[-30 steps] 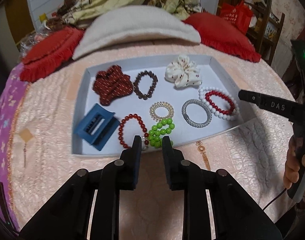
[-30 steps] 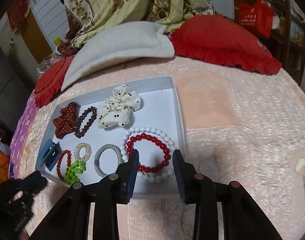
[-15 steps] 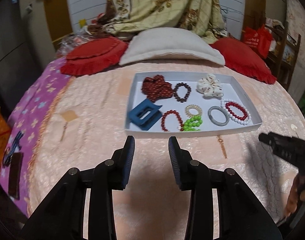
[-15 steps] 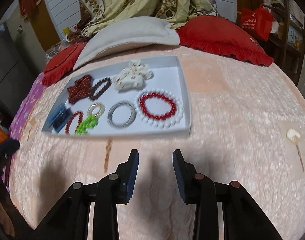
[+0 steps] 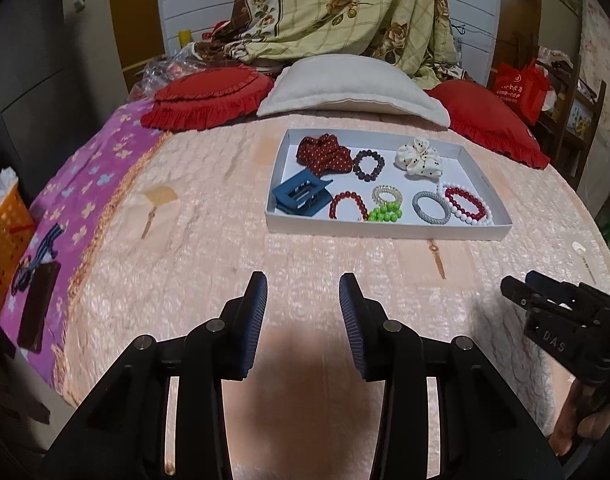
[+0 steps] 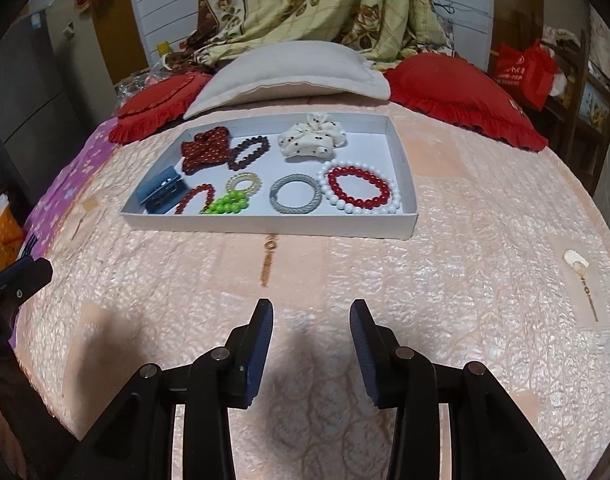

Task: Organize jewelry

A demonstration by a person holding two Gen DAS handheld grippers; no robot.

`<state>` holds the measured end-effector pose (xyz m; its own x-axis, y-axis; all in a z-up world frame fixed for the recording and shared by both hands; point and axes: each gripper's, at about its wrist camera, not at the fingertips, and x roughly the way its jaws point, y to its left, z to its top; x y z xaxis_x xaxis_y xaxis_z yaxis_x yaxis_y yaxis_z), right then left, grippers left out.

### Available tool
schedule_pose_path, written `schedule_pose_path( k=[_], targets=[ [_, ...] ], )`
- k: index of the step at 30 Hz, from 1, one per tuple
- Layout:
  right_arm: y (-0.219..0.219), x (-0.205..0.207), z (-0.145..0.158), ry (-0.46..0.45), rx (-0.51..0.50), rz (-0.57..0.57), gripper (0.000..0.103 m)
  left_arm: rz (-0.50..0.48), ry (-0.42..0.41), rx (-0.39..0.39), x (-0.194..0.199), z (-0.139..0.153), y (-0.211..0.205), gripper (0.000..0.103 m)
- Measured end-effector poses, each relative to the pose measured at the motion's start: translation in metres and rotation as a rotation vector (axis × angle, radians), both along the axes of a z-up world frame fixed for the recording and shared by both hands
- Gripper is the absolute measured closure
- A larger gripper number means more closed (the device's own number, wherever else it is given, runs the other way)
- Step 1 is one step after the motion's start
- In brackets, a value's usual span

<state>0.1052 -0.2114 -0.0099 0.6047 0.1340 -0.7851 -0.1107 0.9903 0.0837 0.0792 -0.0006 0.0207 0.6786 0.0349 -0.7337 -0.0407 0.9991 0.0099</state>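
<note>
Jewelry tray point(image 5: 385, 232) on bedspread; both grippers angled down (jaws opening, empty).

The room looks dim and a bit yellow. Light comes from above, and the pink bedspread point(image 5: 209, 264) shines softly. A dark shadow lies on it under each claw, the left claw point(image 5: 303, 304) and the right claw point(image 6: 311, 332). Both pictures are sharp in the middle. The edges bend round like a bowl, and the corners are black.
</note>
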Motion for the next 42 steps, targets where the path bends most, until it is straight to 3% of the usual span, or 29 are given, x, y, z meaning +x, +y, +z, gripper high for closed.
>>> schedule_pose_path(
  k=[4,10,14,19,33,42],
  targets=[
    [0.010,0.002,0.000,-0.014,-0.040,0.013,0.064,0.011,0.006,0.012,-0.005,-0.001,0.000,0.066],
    [0.022,0.043,0.016,-0.076,-0.078,0.009,0.064,0.036,0.020,0.009,-0.005,-0.005,0.007,0.065],
    [0.043,0.091,0.003,-0.020,-0.100,0.015,0.063,0.049,0.041,-0.001,-0.001,-0.011,0.014,0.065],
    [0.065,0.122,-0.022,0.061,-0.097,0.028,0.064,0.081,0.055,-0.002,0.003,-0.018,0.028,0.065],
    [0.059,0.118,-0.021,0.040,-0.110,0.084,0.063,0.119,0.079,-0.055,0.013,-0.031,0.053,0.065],
    [0.046,0.100,-0.010,-0.011,-0.170,0.062,0.063,0.157,-0.059,0.020,-0.008,-0.004,0.047,0.064]
  ],
)
